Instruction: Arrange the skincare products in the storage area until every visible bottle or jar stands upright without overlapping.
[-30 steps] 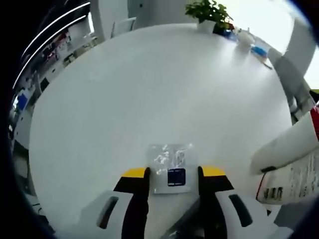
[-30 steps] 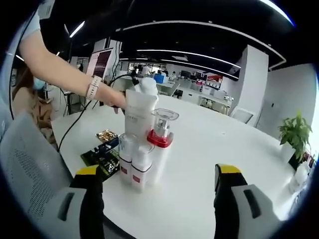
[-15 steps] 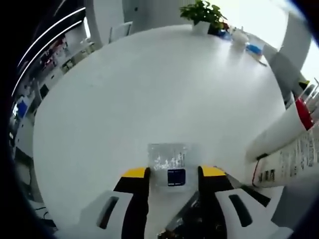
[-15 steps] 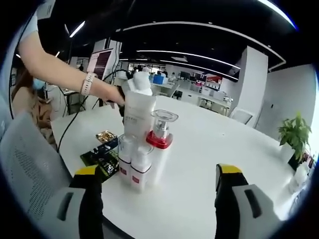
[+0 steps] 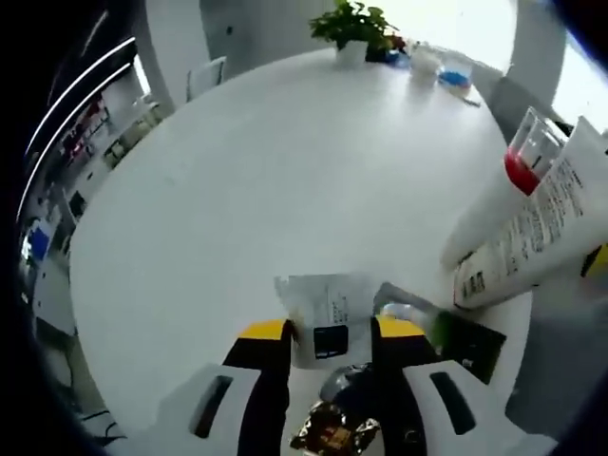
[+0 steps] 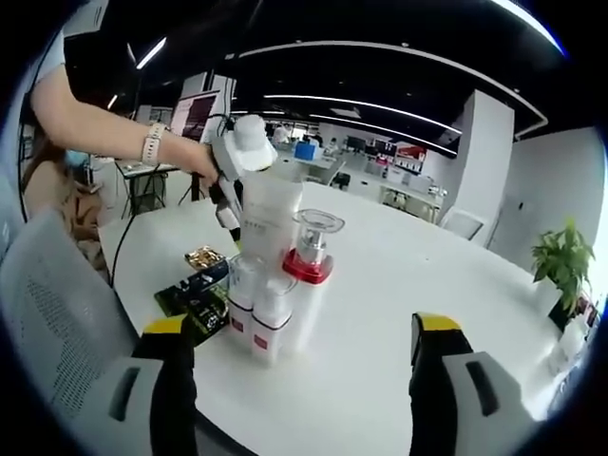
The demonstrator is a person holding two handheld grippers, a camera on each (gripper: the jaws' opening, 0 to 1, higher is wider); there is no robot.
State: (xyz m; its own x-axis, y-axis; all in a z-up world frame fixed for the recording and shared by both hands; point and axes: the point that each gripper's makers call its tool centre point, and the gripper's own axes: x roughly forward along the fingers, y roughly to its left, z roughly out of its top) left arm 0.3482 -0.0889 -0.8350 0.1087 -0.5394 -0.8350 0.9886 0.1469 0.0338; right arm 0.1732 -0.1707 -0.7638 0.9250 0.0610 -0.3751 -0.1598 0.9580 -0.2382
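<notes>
- On a round white table (image 6: 380, 313), a tight cluster of skincare bottles (image 6: 275, 285) stands upright, the landmark for everything here.
- In the right gripper view, the cluster reads as a tall white tube (image 6: 269, 220), a pump bottle with a red collar (image 6: 310, 261) touching its side, and two short white bottles with red labels (image 6: 258, 318) in front.
- The right gripper (image 6: 302, 356) hovers short of the cluster, jaws spread wide with nothing between them.
- The left gripper (image 5: 326, 332) sits beside the cluster, above a clear sachet (image 5: 318, 313); its yellow-tipped jaws stand apart on either side of the sachet, not pinching it.
- Beside the cluster's base lie a dark green packet (image 6: 195, 299) and a small gold foil packet (image 6: 202, 256).
- In the left gripper view the tube and red-collared bottle lean across the frame, likely a tilt of the lens.
- Judged from this, the bottles look upright already, so the step in hand appears to be a check of spacing; the next move would call for a careful approach that avoids toppling the packed cluster.
</notes>
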